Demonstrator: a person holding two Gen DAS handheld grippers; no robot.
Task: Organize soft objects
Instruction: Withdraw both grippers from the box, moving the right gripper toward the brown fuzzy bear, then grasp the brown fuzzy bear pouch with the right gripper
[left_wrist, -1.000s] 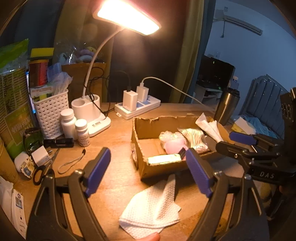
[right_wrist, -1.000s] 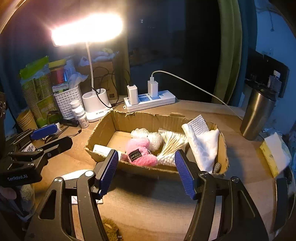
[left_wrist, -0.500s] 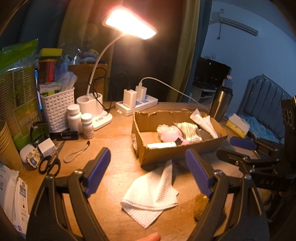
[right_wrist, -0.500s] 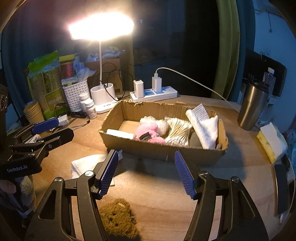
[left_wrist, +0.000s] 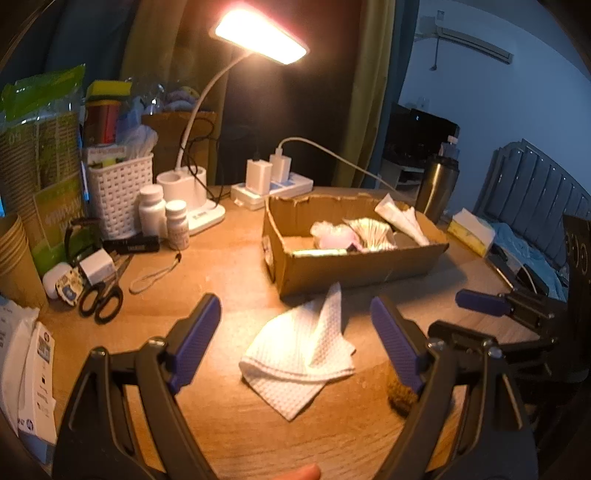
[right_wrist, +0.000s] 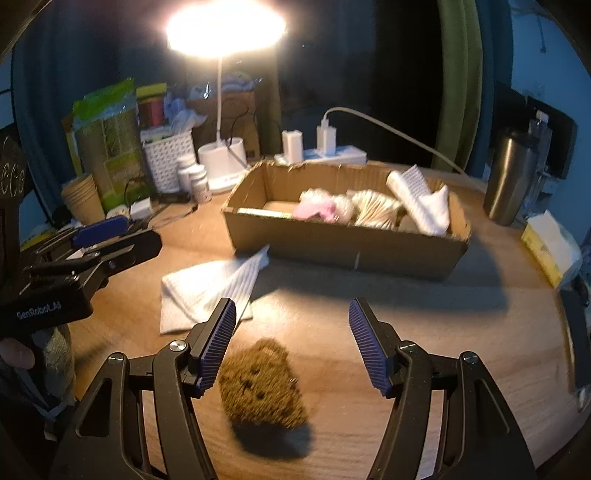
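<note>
A cardboard box (left_wrist: 354, 266) (right_wrist: 343, 243) on the wooden table holds a pink plush (right_wrist: 314, 210), cotton swabs (right_wrist: 376, 212) and a white cloth (right_wrist: 424, 199). A white waffle cloth (left_wrist: 303, 350) (right_wrist: 207, 291) lies on the table in front of the box. A brown bear plush (right_wrist: 262, 387) lies near the front edge; it shows partly behind the right finger in the left wrist view (left_wrist: 400, 393). My left gripper (left_wrist: 295, 343) is open and empty above the waffle cloth. My right gripper (right_wrist: 291, 343) is open and empty, just above the bear.
A desk lamp (left_wrist: 258, 40), power strip (left_wrist: 273, 184), white basket (left_wrist: 118, 192), pill bottles (left_wrist: 162, 218), scissors (left_wrist: 103, 299) and paper cups (left_wrist: 14, 258) crowd the back left. A steel tumbler (right_wrist: 509, 177) and tissue pack (right_wrist: 550, 247) stand at the right.
Both grippers have pulled back from the box toward the table's front. The waffle cloth and the bear plush have come into fuller view. Both stay open.
</note>
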